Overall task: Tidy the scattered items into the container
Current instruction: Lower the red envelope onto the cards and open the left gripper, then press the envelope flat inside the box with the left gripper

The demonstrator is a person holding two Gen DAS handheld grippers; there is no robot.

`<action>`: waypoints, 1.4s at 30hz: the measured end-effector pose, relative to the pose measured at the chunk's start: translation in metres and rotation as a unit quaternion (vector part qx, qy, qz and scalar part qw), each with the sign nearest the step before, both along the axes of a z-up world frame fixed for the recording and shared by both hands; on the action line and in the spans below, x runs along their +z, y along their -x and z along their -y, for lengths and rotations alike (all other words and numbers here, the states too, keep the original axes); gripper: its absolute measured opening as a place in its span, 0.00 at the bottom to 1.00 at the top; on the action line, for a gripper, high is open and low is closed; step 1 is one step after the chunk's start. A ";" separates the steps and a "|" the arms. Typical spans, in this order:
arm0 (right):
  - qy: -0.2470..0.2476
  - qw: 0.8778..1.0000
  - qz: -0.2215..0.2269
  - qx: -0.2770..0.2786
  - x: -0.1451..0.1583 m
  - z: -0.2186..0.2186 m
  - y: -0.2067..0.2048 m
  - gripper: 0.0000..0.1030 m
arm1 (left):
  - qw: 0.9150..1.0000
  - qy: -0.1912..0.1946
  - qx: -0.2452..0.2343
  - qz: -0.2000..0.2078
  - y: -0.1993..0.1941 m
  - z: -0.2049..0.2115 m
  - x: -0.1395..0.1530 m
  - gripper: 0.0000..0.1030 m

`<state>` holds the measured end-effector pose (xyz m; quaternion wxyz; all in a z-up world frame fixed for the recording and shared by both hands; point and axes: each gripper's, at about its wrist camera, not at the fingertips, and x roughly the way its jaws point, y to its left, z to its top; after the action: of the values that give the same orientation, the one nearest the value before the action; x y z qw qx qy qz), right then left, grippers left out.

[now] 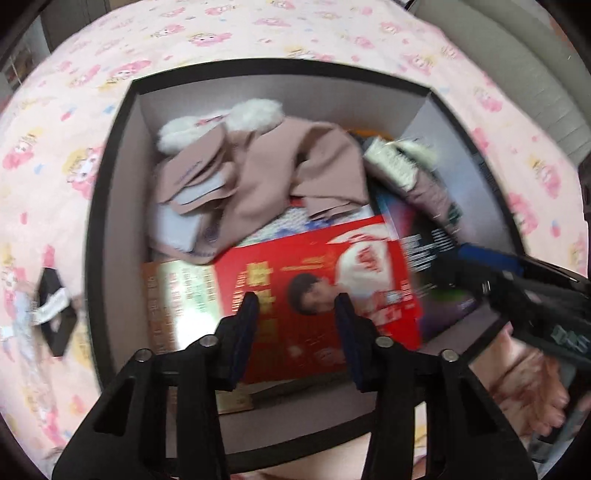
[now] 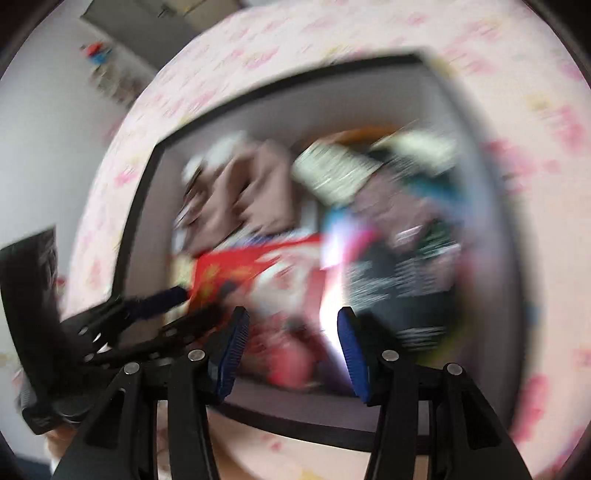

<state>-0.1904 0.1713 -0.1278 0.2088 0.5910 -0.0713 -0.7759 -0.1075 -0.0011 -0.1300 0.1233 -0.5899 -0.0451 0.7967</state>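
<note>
Fingers of the left gripper [image 1: 295,306] are hanging spread and empty over the red box [image 1: 317,295] inside the container [image 1: 110,177]; the right gripper [image 2: 293,325] is likewise gaping with nothing between. A black item [image 1: 55,314] is lying on the bed [image 1: 258,33] at nine o'clock, outside the rim, seemingly awaiting pickup; room is remaining along the container's near wall

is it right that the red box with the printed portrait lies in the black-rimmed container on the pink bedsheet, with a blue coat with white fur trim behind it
Nearly. The coat is dusty pink, not blue. The left wrist view shows it clearly. The rest holds: the red box lies in the black-rimmed container on the pink bedsheet, and the coat with its white fur trim lies behind it.
</note>
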 end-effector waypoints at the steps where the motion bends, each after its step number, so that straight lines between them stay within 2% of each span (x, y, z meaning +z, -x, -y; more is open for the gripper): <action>1: -0.031 0.999 -0.024 -0.016 0.006 -0.005 -0.001 0.39 | 1.000 -0.008 -0.004 0.000 0.000 -0.002 0.001 0.37; 3: -0.035 0.998 -0.036 -0.023 0.010 -0.010 -0.001 0.38 | 1.000 -0.017 -0.020 0.002 -0.001 -0.009 0.000 0.36; 6: -0.024 0.999 -0.019 -0.015 0.003 -0.007 0.006 0.38 | 0.999 -0.010 -0.046 0.014 -0.001 -0.020 -0.007 0.35; 9: -0.021 1.000 -0.006 0.005 -0.002 0.006 0.003 0.38 | 0.999 0.004 -0.037 0.030 0.003 -0.017 -0.013 0.34; 11: -0.017 1.000 0.008 0.014 -0.007 0.009 -0.002 0.38 | 0.999 0.027 -0.028 0.034 0.003 -0.012 -0.012 0.32; 13: -0.007 0.999 0.035 0.015 -0.020 0.013 0.000 0.39 | 0.998 0.052 -0.020 0.034 0.001 -0.005 -0.009 0.32; 14: -0.007 0.999 0.046 0.017 -0.025 0.017 0.002 0.39 | 0.998 0.051 -0.016 0.034 0.001 -0.001 -0.007 0.32; 17: -0.008 0.998 0.040 0.038 -0.024 0.029 0.004 0.39 | 1.000 0.026 0.001 0.013 0.005 0.015 0.008 0.29; 20: 0.024 0.996 0.071 0.054 -0.024 0.032 0.008 0.39 | 1.000 0.000 0.012 0.000 0.017 0.024 0.015 0.29; 21: 0.026 0.996 0.068 0.048 -0.020 0.030 0.011 0.39 | 1.000 -0.015 0.013 0.003 0.022 0.025 0.014 0.29; 23: -0.002 0.998 0.041 0.042 -0.009 0.027 0.017 0.39 | 0.999 -0.037 0.011 0.018 0.033 0.024 0.009 0.29; 25: -0.030 0.998 0.012 0.045 0.001 0.027 0.026 0.39 | 0.999 -0.042 0.004 0.023 0.040 0.017 0.004 0.29; 29: -0.031 0.999 0.004 0.039 -0.002 0.024 0.041 0.38 | 0.999 -0.033 -0.001 0.028 0.053 0.012 -0.002 0.28; 34: -0.029 0.999 0.008 0.035 -0.016 0.025 0.045 0.38 | 0.998 -0.028 -0.004 0.063 0.051 0.017 -0.013 0.28; 36: -0.035 0.998 0.006 0.044 -0.020 0.031 0.044 0.38 | 0.996 -0.041 -0.006 0.077 0.047 0.024 -0.013 0.28; 39: -0.030 0.998 0.017 0.048 -0.024 0.033 0.044 0.38 | 0.990 -0.085 -0.014 0.112 0.043 0.037 -0.015 0.28; 42: -0.008 0.998 0.022 0.055 -0.021 0.036 0.042 0.38 | 0.986 -0.123 -0.002 0.113 0.040 0.057 -0.010 0.28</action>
<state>-0.2324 0.1357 -0.1484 0.2443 0.6127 -0.0369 -0.7507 -0.1477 -0.0583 -0.1399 0.1903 -0.6566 -0.1552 0.7131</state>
